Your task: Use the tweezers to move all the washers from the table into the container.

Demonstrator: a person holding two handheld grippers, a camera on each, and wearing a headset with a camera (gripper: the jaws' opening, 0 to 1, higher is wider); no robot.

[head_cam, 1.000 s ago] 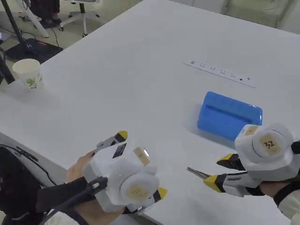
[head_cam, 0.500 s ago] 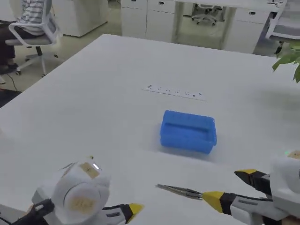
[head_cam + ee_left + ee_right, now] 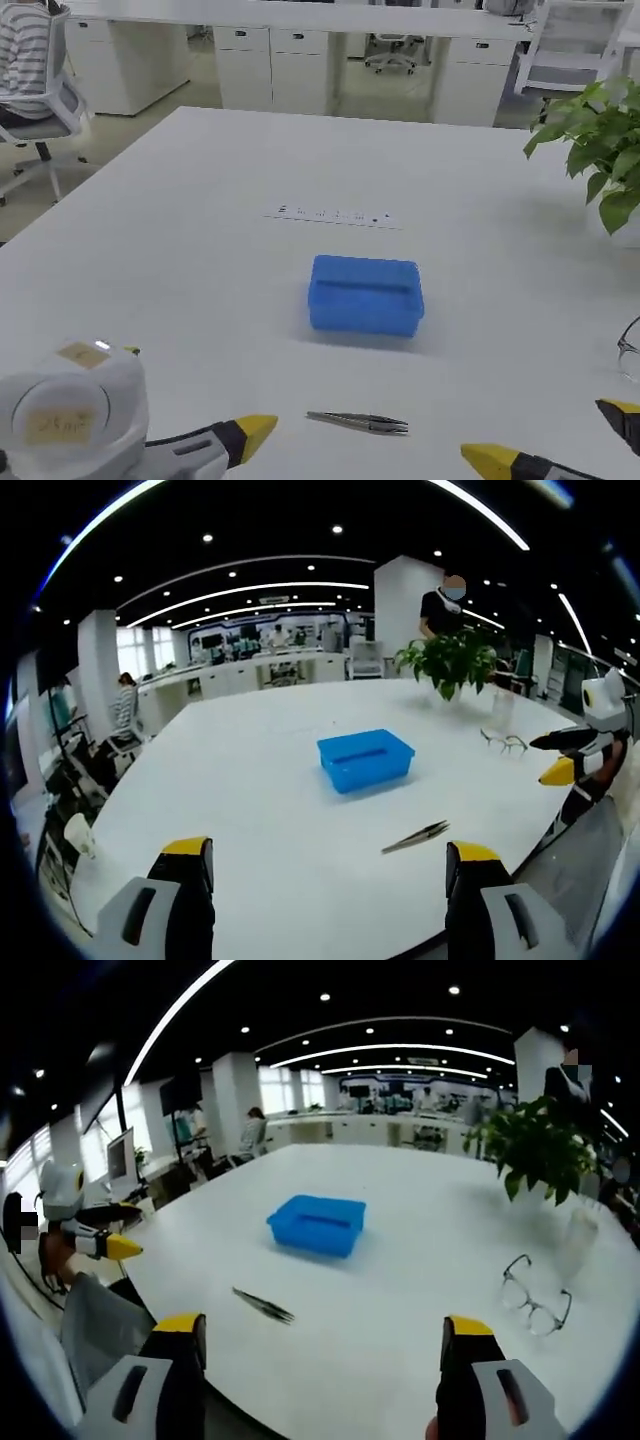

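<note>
Tan label (image 3: 55, 425) on left gripper (image 3: 328, 850) unreadable, jaws wide apart, right gripper (image 3: 320, 1325) likewise spread, tweezers (image 3: 358, 422) flat on table (image 3: 200, 200) between both, blue container (image 3: 365, 295) beyond, possibly washers (image 3: 335, 213) behind it

A pair of glasses (image 3: 535, 1298) lies on the white tabletop (image 3: 200, 230), just ahead of the right fingers (image 3: 458, 1332), with a leafy plant (image 3: 530, 1150) beyond. A paper cup (image 3: 78, 832) stands left of the left fingers (image 3: 187, 848), near the edge.
</note>
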